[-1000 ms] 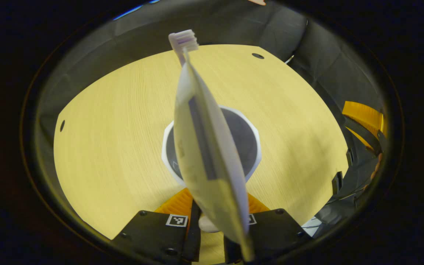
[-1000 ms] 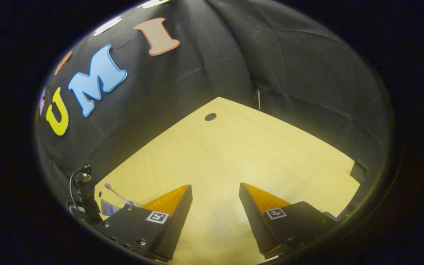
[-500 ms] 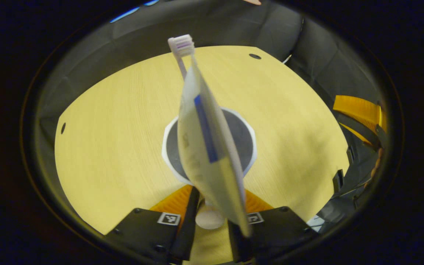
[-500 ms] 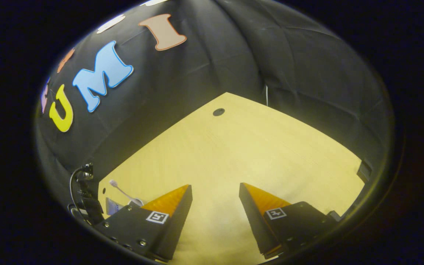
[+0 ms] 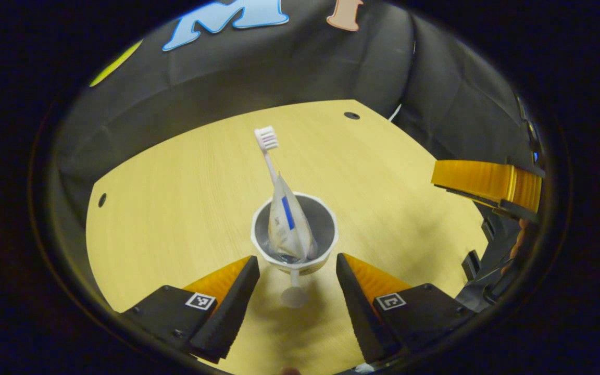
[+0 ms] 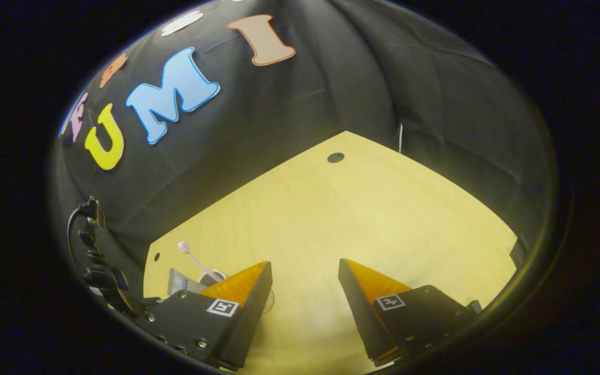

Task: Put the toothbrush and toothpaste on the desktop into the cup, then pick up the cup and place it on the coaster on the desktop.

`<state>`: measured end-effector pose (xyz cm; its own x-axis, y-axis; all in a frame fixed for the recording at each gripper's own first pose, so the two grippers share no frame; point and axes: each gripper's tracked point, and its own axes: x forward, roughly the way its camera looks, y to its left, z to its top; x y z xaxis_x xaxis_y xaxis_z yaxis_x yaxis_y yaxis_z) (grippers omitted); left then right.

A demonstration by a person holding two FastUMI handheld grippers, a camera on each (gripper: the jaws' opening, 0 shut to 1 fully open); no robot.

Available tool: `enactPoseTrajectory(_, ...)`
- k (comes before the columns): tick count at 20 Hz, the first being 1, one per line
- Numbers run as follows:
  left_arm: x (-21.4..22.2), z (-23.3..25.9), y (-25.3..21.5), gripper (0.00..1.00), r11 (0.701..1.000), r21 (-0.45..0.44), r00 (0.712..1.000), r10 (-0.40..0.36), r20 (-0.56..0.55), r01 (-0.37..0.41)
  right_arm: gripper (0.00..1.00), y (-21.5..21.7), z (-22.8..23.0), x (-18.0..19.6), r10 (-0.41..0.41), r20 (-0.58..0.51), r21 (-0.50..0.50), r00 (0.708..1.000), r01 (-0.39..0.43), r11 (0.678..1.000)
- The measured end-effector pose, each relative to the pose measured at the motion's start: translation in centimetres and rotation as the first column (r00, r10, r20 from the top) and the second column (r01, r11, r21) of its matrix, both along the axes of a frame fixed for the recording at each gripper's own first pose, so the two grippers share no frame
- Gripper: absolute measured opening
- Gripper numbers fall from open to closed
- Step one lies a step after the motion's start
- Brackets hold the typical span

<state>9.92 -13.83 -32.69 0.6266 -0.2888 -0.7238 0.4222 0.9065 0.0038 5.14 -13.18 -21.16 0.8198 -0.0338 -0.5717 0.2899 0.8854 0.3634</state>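
Note:
A white cup (image 5: 308,268) stands upright on the wooden table (image 5: 175,208), just ahead of my left gripper (image 5: 296,258). That gripper is open, its fingers on either side of the cup and apart from it. The toothbrush (image 5: 267,151) and the toothpaste tube (image 5: 287,224) stand inside the cup, the brush head up. A short pale handle with a round end (image 5: 295,297) points from the cup toward me. My right gripper (image 6: 305,262) hangs open over bare table with nothing between its fingers. The cup (image 6: 211,275) peeks out past its left finger.
The other gripper's orange finger (image 5: 487,182) shows at the right edge of the left gripper view. Small round holes (image 5: 351,115) (image 6: 335,157) sit near the table's far corners. Black cloth walls close in the table at the back and sides.
My left gripper has opened and drawn back from the cup, which now stands farther off with brush and tube inside. The right gripper stayed open and shifted only slightly.

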Motion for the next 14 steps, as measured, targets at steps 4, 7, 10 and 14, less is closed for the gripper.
enactPoseTrajectory(4, -1.1, 2.8, 1.6, 0.96, 0.998, -0.048, 0.996, 0.053, 0.068, -0.05, 0.8, 1.2, 1.8, -0.6, 0.034, 0.035, -0.029, 0.999, -0.033, 0.999)
enactPoseTrajectory(7, -2.0, 5.9, 3.8, 0.96, 0.991, -0.105, 0.986, 0.102, 0.133, -0.088, 0.8, 2.3, 4.0, -1.4, 0.073, 0.072, -0.073, 0.995, -0.068, 0.995)
enactPoseTrajectory(10, -2.8, 9.8, 5.0, 1.0, 0.982, -0.148, 0.968, 0.146, 0.202, -0.117, 0.8, 3.9, 7.2, -2.1, 0.138, 0.123, -0.161, 0.983, -0.117, 0.98)
enactPoseTrajectory(14, -3.2, 16.8, 6.8, 0.96, 0.964, -0.218, 0.921, 0.218, 0.322, -0.152, 0.8, 6.4, 12.7, -2.2, 0.232, 0.21, -0.273, 0.95, -0.17, 0.947)
